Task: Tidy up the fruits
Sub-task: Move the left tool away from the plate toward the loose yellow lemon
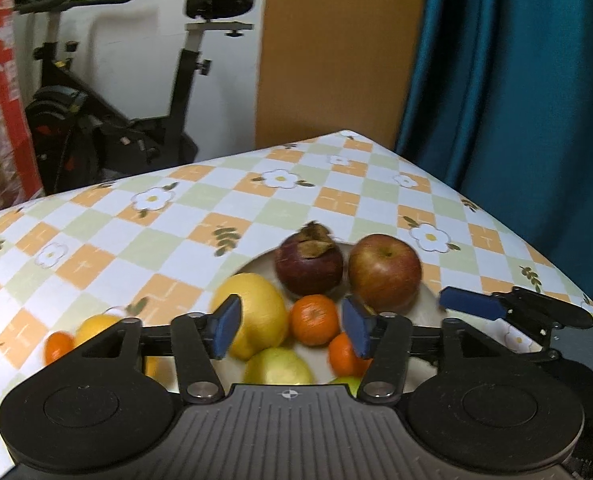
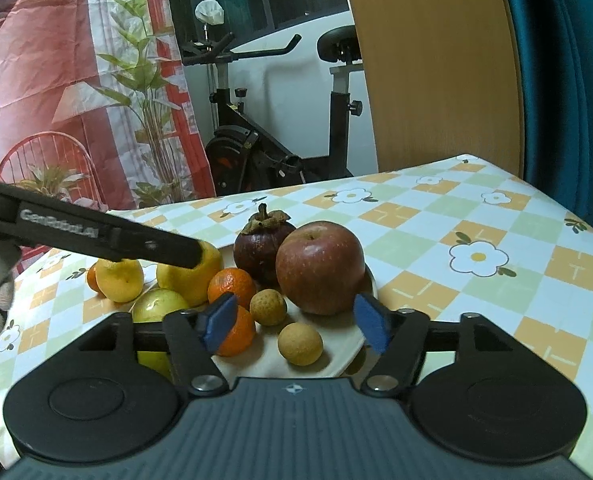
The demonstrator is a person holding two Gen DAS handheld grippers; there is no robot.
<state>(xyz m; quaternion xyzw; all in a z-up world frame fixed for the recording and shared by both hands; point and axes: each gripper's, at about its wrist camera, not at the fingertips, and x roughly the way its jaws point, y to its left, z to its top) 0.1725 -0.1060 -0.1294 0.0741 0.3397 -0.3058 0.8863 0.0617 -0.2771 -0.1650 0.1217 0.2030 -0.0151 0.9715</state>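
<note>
Red apple [image 2: 319,267], mangosteen [image 2: 259,252] and most fruits sit on the white plate [image 2: 336,354]. One lemon [image 2: 119,279] and a small orange [image 2: 92,279] wait on the table. Both grippers [image 1: 292,330] [image 2: 294,326] are open, holding nothing.

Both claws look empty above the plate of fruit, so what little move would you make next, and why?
Probably swing the left gripper over to the lemon and small orange lying off the plate on the tablecloth. Its jaws stand open and empty.
</note>
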